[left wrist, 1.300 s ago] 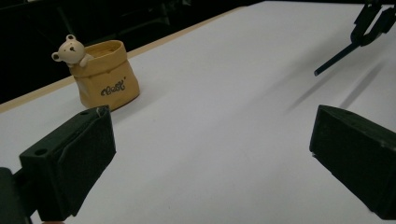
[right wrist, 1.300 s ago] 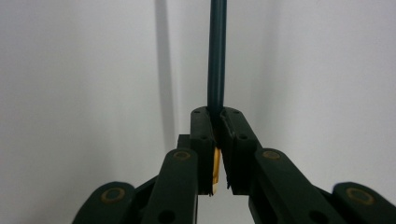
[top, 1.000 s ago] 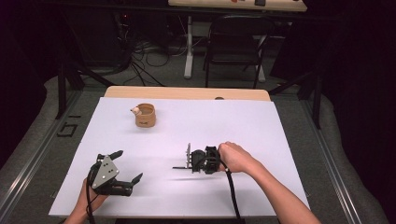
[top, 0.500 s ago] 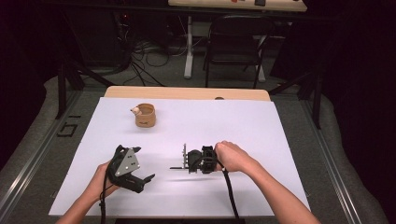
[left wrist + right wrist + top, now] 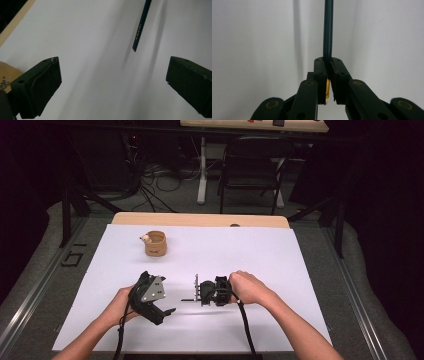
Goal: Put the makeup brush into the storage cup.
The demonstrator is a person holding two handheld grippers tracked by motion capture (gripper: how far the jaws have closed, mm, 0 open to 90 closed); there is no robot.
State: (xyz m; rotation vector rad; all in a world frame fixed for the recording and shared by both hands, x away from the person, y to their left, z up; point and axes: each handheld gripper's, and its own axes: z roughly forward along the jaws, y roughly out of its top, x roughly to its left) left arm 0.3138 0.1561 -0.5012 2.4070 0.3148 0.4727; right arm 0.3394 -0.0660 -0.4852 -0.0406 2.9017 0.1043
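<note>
A dark green pencil (image 5: pixel 328 30) is pinched between the jaws of the right gripper (image 5: pixel 327 66), which are pressed together on it near its yellow-banded end; in the right gripper view the shaft runs straight up from the jaw tips over the white sheet. In the high view the right gripper (image 5: pixel 197 292) is seen held low over the middle of the white sheet (image 5: pixel 280 265) that covers the table, pointing towards the person's left, with the pencil (image 5: pixel 187 299) projecting as a thin dark line from its tip. The left gripper (image 5: pixel 167 311) is held in the person's left hand (image 5: pixel 122 302) just beside it, its grey plate uppermost and its tip turned towards the pencil — the two tools are near each other but apart. In the left gripper view its jaws are spread wide with nothing between them, and the pencil's free end (image 5: pixel 140 27) is seen beyond them, above the sheet, untouched. A small tan cup (image 5: pixel 155 243) stands upright on the far left part of the sheet, well apart from both grippers — a small pale thing rests at its rim, too small to be told.
</note>
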